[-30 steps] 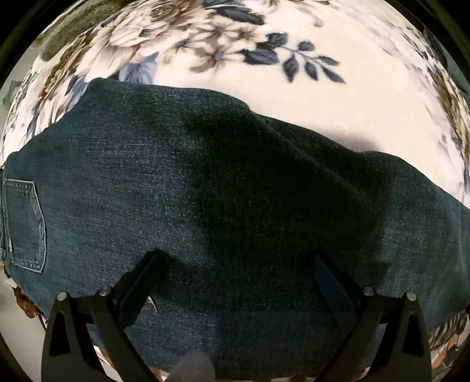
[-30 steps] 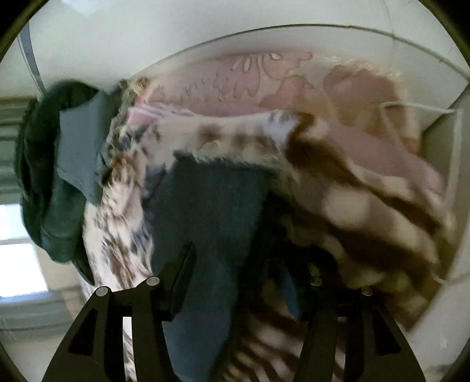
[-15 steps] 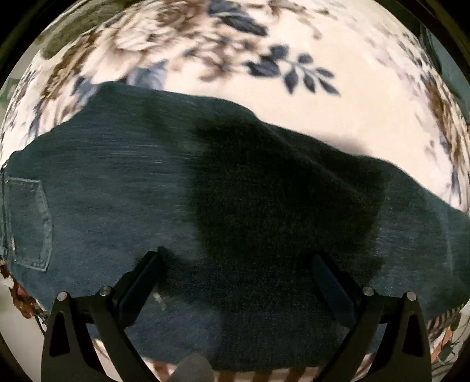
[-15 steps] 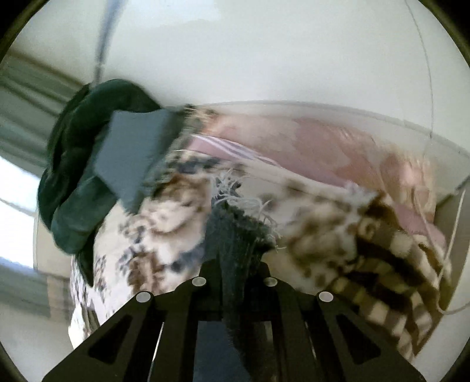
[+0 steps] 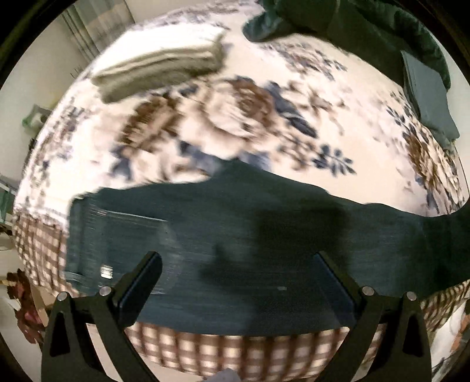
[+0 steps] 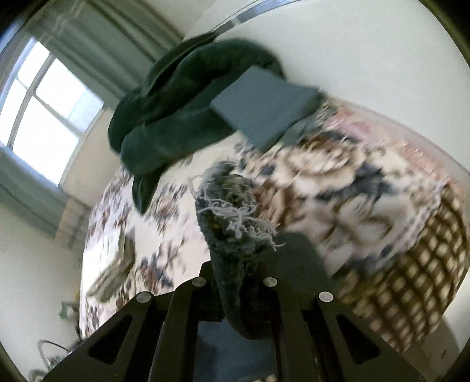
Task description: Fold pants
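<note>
Dark blue denim pants [image 5: 235, 235] lie folded lengthwise across the near edge of a bed with a floral blanket [image 5: 241, 117]. The waist and a back pocket are at the left. My left gripper [image 5: 238, 264] is open and empty, hovering above the middle of the pants. My right gripper [image 6: 235, 273] is shut on the frayed hem of the pants leg [image 6: 232, 217] and holds it up off the bed; the white threads stick out above the jaws.
A folded olive-grey garment [image 5: 158, 64] lies at the far left of the bed. A dark green heap [image 5: 352, 26] and a folded grey-blue piece [image 5: 426, 88] lie at the far right. The blanket's checked border [image 5: 235, 349] hangs over the near edge. A window [image 6: 44, 111] shows at the left.
My right gripper closed on the frayed hem and lifted it, swinging left. My left gripper pulled back and up, so more of the bed shows.
</note>
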Motion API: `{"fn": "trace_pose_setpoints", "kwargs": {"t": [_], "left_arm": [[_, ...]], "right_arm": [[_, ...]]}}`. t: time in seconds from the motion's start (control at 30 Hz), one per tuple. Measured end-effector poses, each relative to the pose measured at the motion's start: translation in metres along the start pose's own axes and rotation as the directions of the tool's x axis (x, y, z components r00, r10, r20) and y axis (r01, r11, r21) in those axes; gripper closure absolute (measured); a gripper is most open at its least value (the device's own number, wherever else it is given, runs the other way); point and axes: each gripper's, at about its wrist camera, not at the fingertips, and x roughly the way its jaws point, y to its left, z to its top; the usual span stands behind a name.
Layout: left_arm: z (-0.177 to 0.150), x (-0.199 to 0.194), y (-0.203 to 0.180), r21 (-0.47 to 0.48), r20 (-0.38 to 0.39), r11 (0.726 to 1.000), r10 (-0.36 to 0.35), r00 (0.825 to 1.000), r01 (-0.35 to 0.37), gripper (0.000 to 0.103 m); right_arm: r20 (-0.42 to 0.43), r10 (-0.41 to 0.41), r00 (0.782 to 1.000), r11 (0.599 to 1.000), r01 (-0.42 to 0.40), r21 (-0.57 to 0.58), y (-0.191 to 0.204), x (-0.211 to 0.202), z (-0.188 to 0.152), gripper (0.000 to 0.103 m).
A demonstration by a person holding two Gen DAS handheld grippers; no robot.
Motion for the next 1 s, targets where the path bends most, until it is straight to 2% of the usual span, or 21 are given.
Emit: {"fn": "trace_pose_setpoints", "kwargs": {"t": [0.13, 0.3, 0.5, 0.6, 0.67, 0.7, 0.73, 0.77, 0.8, 0.83, 0.9, 0.93, 1.0], "left_arm": [[-0.006, -0.006, 0.037, -0.008, 0.032, 1.000, 0.015, 0.999, -0.015, 0.000], [-0.015, -0.001, 0.081, -0.038, 0.043, 0.999, 0.035, 0.998, -0.033, 0.000], [-0.034, 0.016, 0.118, -0.097, 0.012, 0.994, 0.054, 0.998, -0.053, 0.000], [-0.044, 0.025, 0.133, -0.125, -0.022, 0.990, 0.061, 0.998, -0.063, 0.000], [-0.048, 0.030, 0.140, -0.137, -0.039, 0.988, 0.060, 0.997, -0.065, 0.000], [-0.050, 0.031, 0.141, -0.138, -0.041, 0.988, 0.063, 0.997, -0.068, 0.000], [-0.051, 0.033, 0.143, -0.142, -0.045, 0.987, 0.064, 0.997, -0.070, 0.000], [-0.051, 0.034, 0.143, -0.144, -0.048, 0.987, 0.062, 0.997, -0.068, 0.000], [-0.051, 0.036, 0.143, -0.149, -0.053, 0.987, 0.056, 0.997, -0.064, 0.000], [-0.050, 0.036, 0.141, -0.154, -0.057, 0.986, 0.051, 0.997, -0.059, 0.000], [-0.046, 0.037, 0.132, -0.157, -0.063, 0.987, 0.034, 0.997, -0.044, 0.000], [-0.044, 0.037, 0.128, -0.156, -0.064, 0.987, 0.024, 0.998, -0.034, 0.000], [-0.038, 0.037, 0.113, -0.147, -0.066, 0.989, 0.001, 0.998, -0.011, 0.000]], "right_arm": [[-0.082, -0.012, 0.997, 0.998, 0.007, -0.062, 0.048, 0.027, -0.062, 0.094], [-0.170, -0.054, 0.984, 0.989, 0.029, -0.146, 0.082, 0.069, -0.136, 0.094], [-0.279, -0.116, 0.953, 0.955, 0.030, -0.295, 0.119, 0.119, -0.219, 0.094], [-0.321, -0.174, 0.931, 0.919, 0.037, -0.392, 0.134, 0.145, -0.258, 0.094], [-0.347, -0.238, 0.907, 0.888, 0.059, -0.456, 0.139, 0.163, -0.280, 0.088], [-0.364, -0.262, 0.894, 0.879, 0.065, -0.473, 0.140, 0.169, -0.285, 0.081], [-0.384, -0.269, 0.883, 0.875, 0.057, -0.481, 0.142, 0.173, -0.288, 0.070], [-0.409, -0.252, 0.877, 0.873, 0.024, -0.487, 0.146, 0.173, -0.289, 0.062], [-0.438, -0.228, 0.869, 0.875, -0.015, -0.485, 0.149, 0.172, -0.289, 0.048], [-0.470, -0.217, 0.856, 0.870, -0.050, -0.491, 0.154, 0.169, -0.288, 0.038], [-0.452, -0.282, 0.846, 0.851, 0.004, -0.525, 0.153, 0.165, -0.284, 0.027], [-0.433, -0.330, 0.839, 0.843, 0.056, -0.535, 0.149, 0.161, -0.278, 0.022], [-0.409, -0.373, 0.833, 0.835, 0.109, -0.540, 0.144, 0.157, -0.267, 0.012]]}}
